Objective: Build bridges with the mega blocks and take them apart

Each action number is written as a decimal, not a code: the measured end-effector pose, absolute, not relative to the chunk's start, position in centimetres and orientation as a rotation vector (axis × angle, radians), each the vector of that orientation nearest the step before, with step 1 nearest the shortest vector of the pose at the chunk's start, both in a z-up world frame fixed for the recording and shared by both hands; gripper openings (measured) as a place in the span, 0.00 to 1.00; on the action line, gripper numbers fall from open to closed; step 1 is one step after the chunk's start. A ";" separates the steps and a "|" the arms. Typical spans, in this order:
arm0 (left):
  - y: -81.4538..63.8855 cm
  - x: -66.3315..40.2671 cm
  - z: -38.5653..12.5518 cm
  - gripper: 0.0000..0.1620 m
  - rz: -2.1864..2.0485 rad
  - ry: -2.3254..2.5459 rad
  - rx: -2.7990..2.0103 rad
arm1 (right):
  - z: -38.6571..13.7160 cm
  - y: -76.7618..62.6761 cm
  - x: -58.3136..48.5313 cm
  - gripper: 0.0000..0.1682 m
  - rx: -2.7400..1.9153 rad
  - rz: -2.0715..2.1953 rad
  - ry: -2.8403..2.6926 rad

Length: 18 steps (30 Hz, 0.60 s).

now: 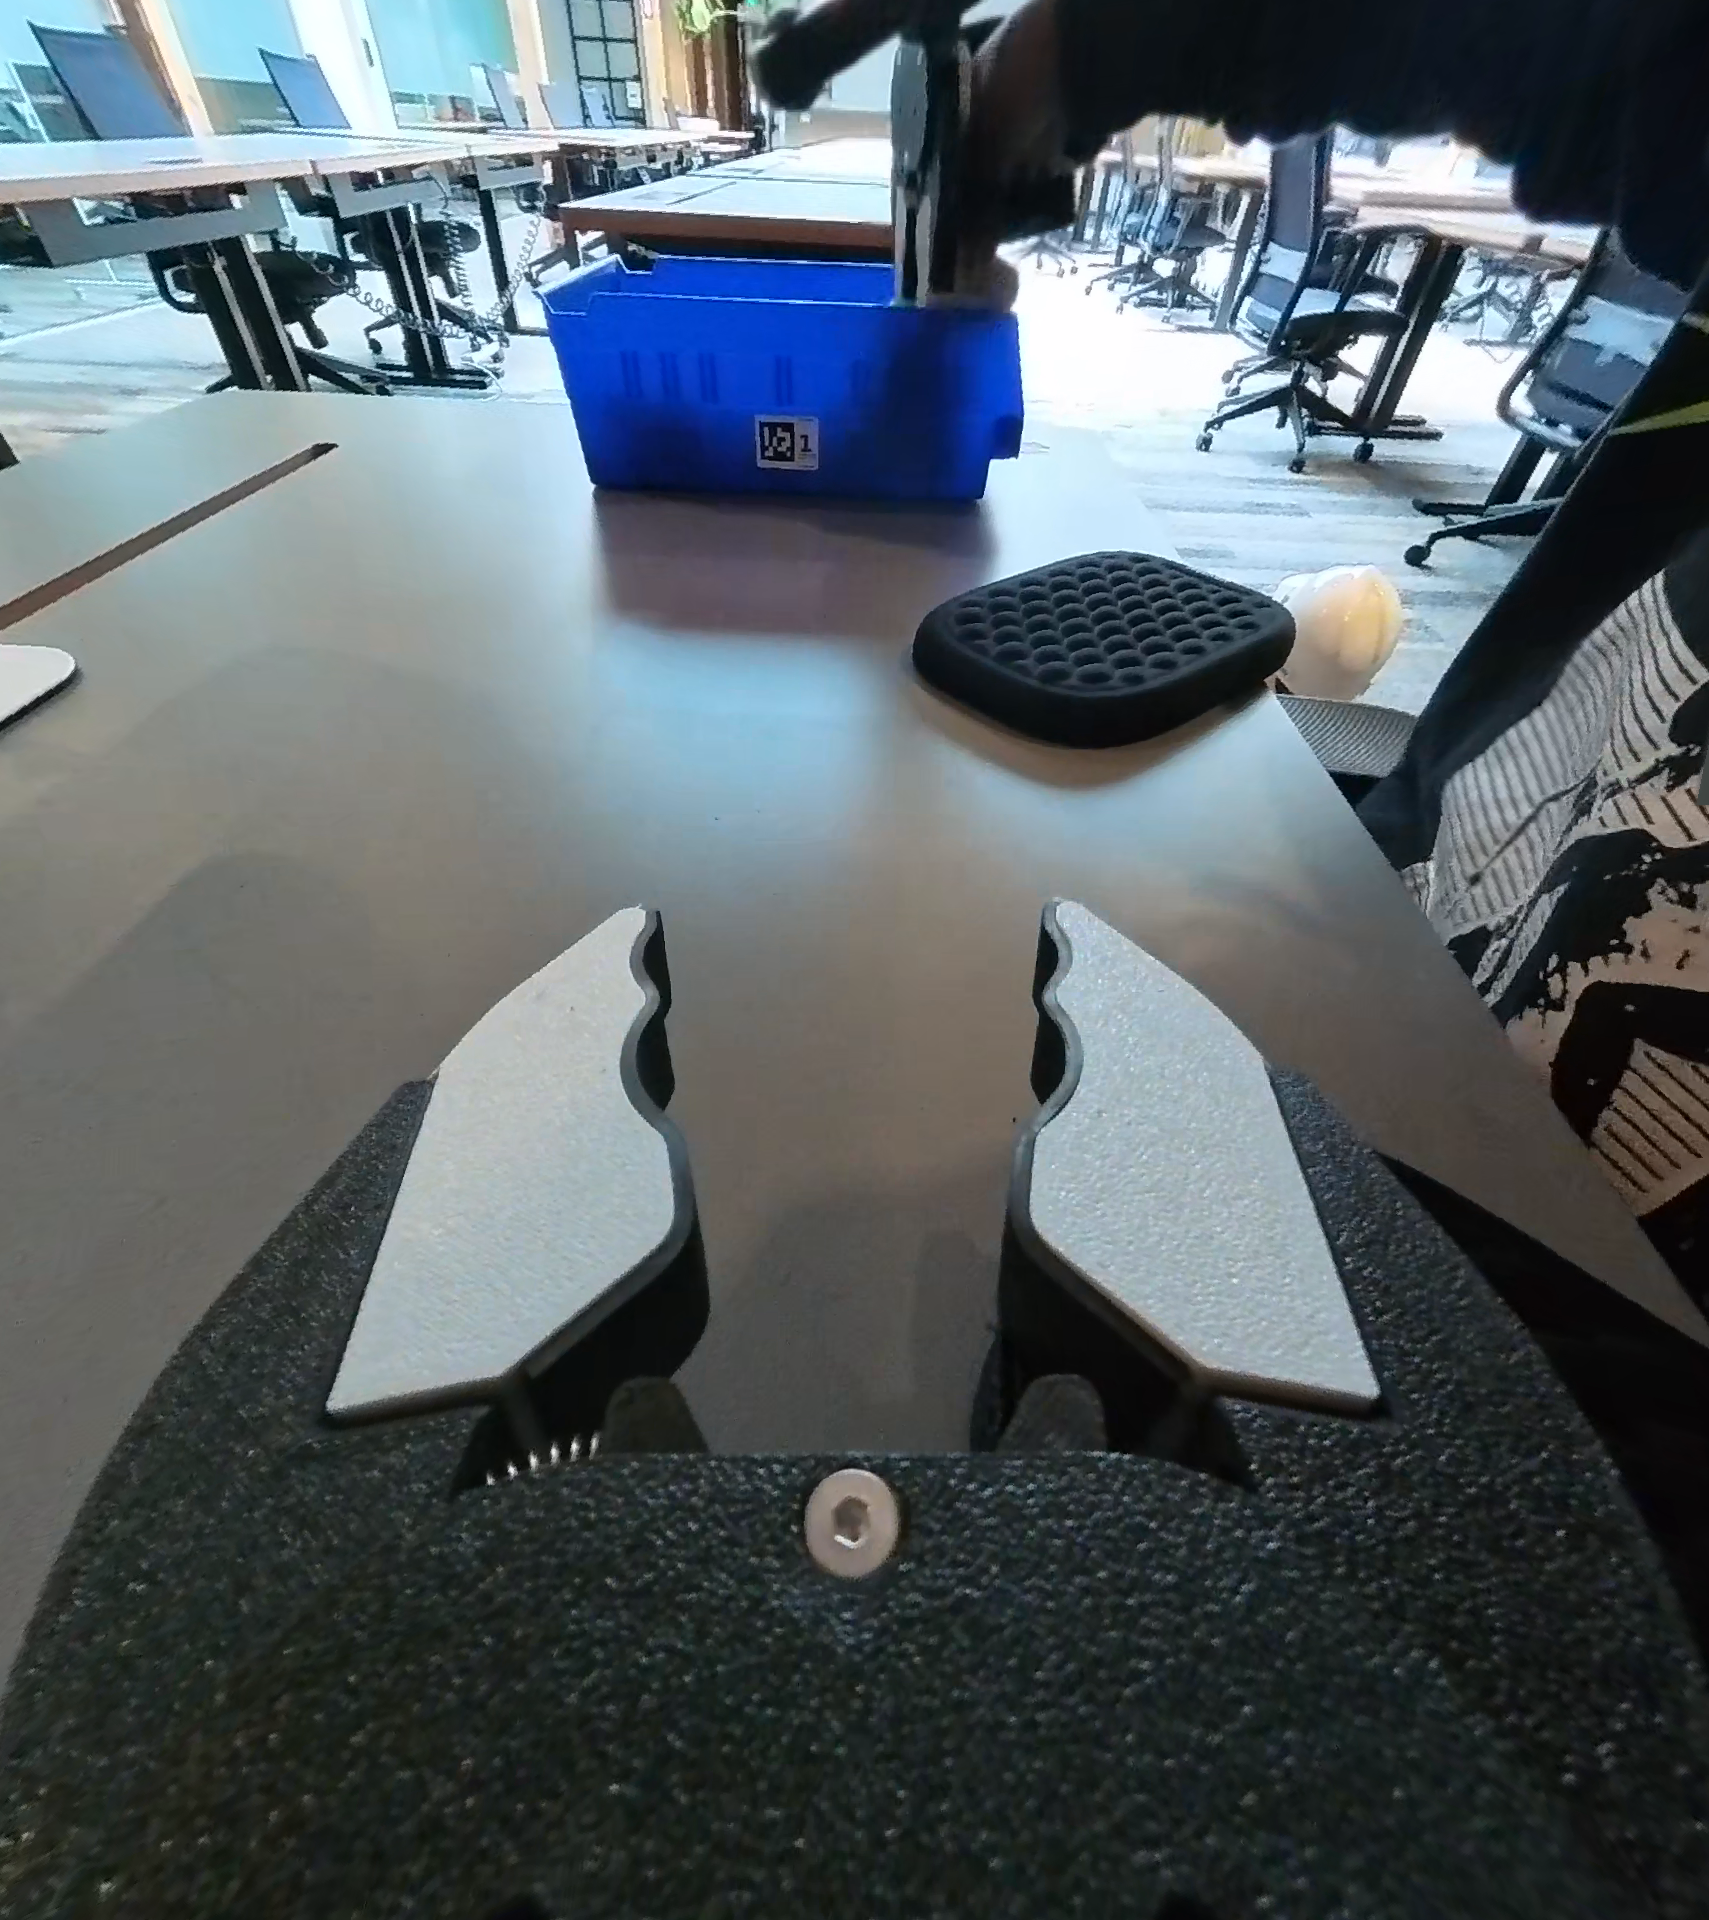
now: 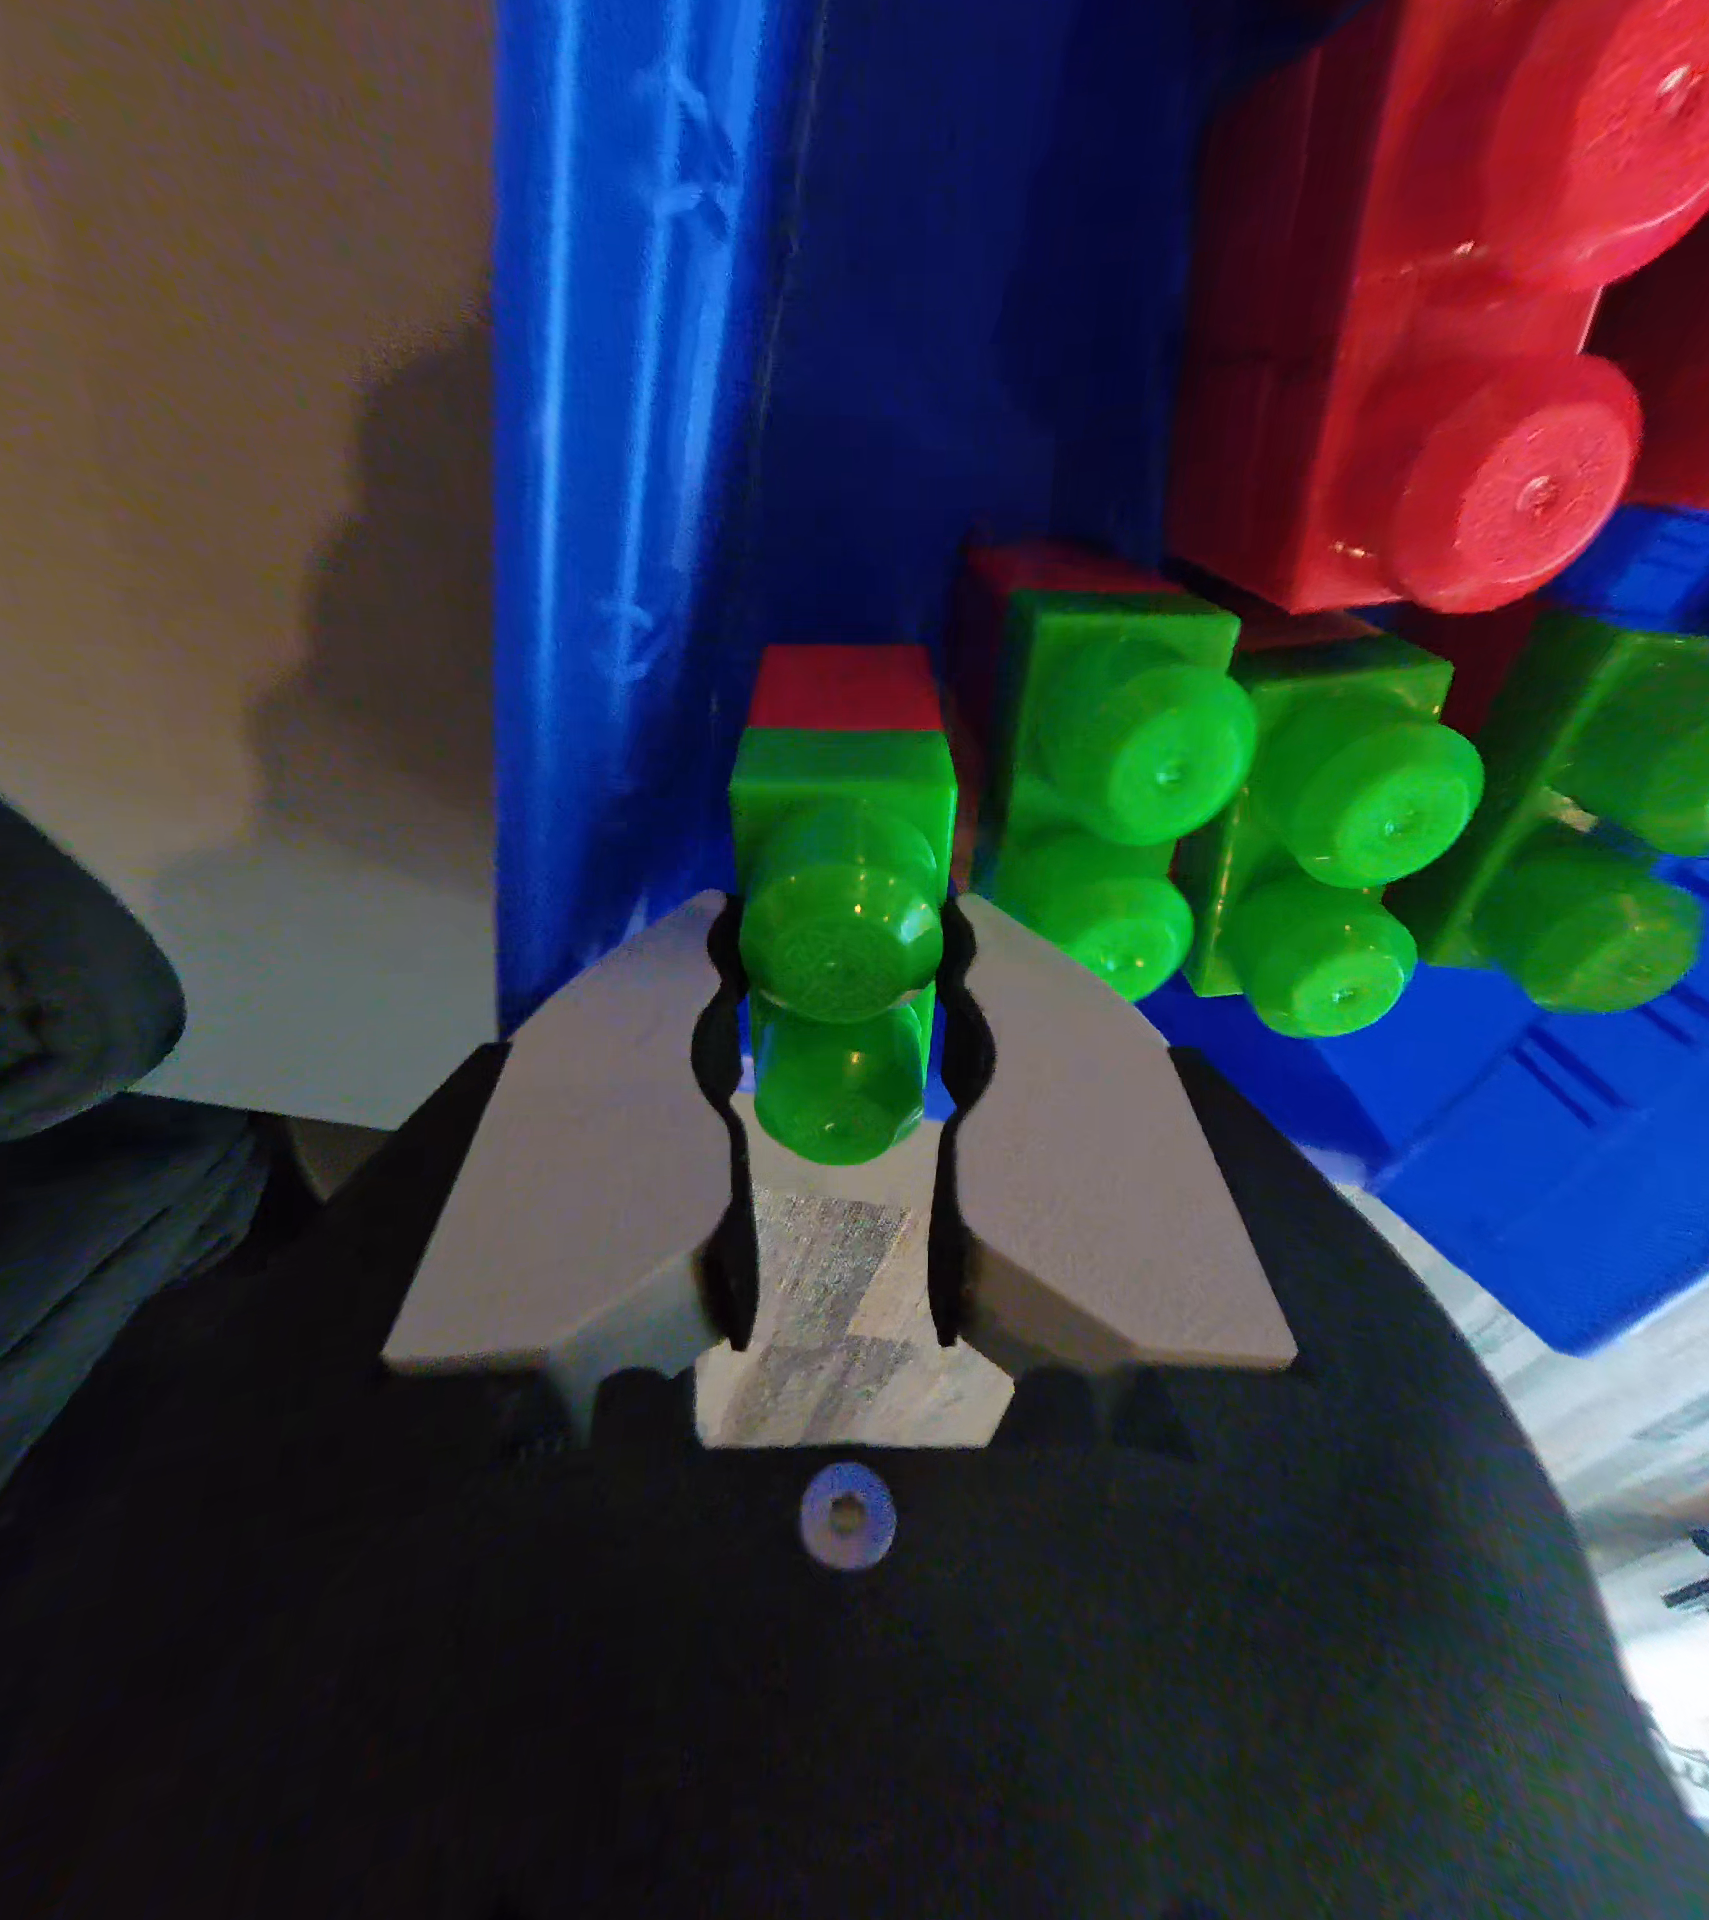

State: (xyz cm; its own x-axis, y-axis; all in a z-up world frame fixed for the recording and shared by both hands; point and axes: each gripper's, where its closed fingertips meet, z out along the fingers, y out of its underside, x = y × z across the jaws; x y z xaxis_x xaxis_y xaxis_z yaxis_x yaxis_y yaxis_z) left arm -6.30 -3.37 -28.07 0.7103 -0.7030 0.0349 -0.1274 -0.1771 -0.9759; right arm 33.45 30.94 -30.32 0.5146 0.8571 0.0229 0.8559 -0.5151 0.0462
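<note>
Right tool (image 2: pixel 842 997) is down in the blue bin (image 1: pixel 788 384) at the bench's (image 1: pixel 414 831) far edge, jaws closed on a green block (image 2: pixel 834 831) by the bin wall. More green and red blocks (image 2: pixel 1432 312) lie beside it. Left tool (image 1: pixel 848 966) hovers over the bench, jaws wide, empty.

Left gripper (image 1: pixel 848 935): body showing rough pebbled black plastic, finger plates (image 1: pixel 528 1174) looking matt grainy grey, bright metal screw (image 1: pixel 851 1524) at 6 o'clock. Table (image 1: pixel 414 831) reading as smooth, semi-gloss, throwing reflections. Blue bin (image 1: pixel 788 364) at 12 o'clock looking glossy plastic. Black pad (image 1: pixel 1104 646) at 1 o'clock appearing matt, dimpled. Green block (image 2: pixel 845 831) shining as glossy plastic.
</note>
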 end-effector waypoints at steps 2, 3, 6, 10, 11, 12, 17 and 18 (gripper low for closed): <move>-3.4 -6.3 -28.1 0.42 -0.586 0.672 -1.701 | -30.5 30.7 33.4 0.21 2.712 0.063 1.520; -3.4 -6.3 -28.1 0.42 -0.585 0.674 -1.701 | -30.8 30.8 33.5 0.21 2.716 0.068 1.518; -3.4 -6.3 -28.1 0.42 -0.584 0.675 -1.702 | -31.4 31.1 33.5 0.21 2.730 0.063 1.507; -3.4 -6.3 -28.1 0.42 -0.582 0.674 -1.701 | -31.8 31.4 33.5 0.21 2.738 0.069 1.510; -3.4 -6.3 -28.1 0.42 -0.582 0.675 -1.701 | -31.7 31.5 33.5 0.23 2.739 0.068 1.512; -3.4 -6.3 -28.1 0.42 -0.582 0.674 -1.701 | -31.6 31.5 33.5 0.25 2.741 0.067 1.512; -3.4 -6.3 -28.2 0.42 -0.581 0.678 -1.704 | -30.1 31.4 33.6 0.27 2.737 0.080 1.531; -3.4 -6.3 -28.2 0.42 -0.580 0.678 -1.705 | -29.7 31.3 33.6 0.29 2.731 0.087 1.537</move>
